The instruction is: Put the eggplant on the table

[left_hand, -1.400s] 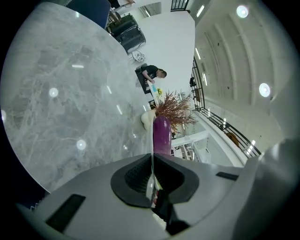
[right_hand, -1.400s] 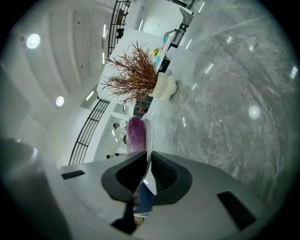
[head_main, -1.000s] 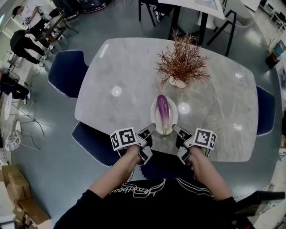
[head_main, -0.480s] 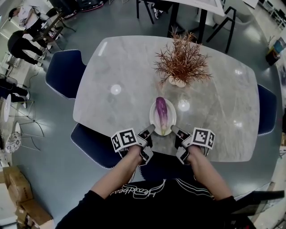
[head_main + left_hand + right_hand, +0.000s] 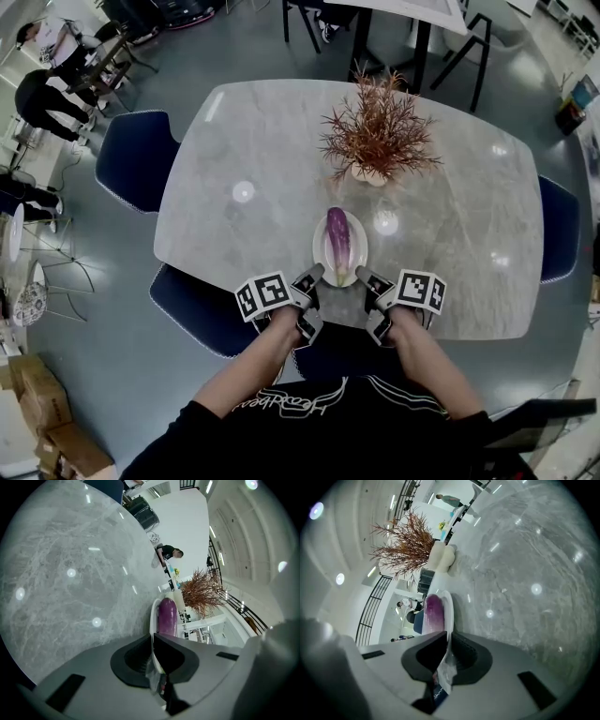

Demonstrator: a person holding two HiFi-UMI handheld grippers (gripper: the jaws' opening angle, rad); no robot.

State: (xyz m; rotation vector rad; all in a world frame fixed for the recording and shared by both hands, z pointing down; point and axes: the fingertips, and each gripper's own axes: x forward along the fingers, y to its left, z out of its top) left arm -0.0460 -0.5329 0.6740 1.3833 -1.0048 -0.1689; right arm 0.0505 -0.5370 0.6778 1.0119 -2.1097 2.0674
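**A:** Where's the veg rn?

**B:** The long purple eggplant [image 5: 338,240] lies on the white oval ceramic plate [image 5: 318,251]. The plate is at the near edge of the grey marble-topped table [image 5: 253,150], just our side of the dried rust-coloured plant [image 5: 378,131] in its pale pot.

**A:** Jaws?

**B:** Both clamped on the plate, not the eggplant. The left gripper [image 5: 309,278] pinches the near-left rim and the right gripper [image 5: 366,279] the near-right rim. In each gripper view the thin white rim runs straight btwn the pads w/ no gap.

**A:** Plate down or in the air?

**B:** Can't say for sure. Prob. resting on the top or v. close to it, but we see no clear contact line under it.

**A:** Which way does the eggplant lie from us?

**B:** Dead ahead, btwn the two grippers. Its long axis runs away from us toward the plant, same as the plate's, w/ the paler end nearest. Neither hand is nearer; they're about even, one each side.

**A:** So next?

**B:** Our guess: settle the plate flat and let go. Then one gripper comes at the eggplant across its width, since we now point along its length. Grasp approx. mid-body so it doesn't tip. The round skin may roll if we nudge it.
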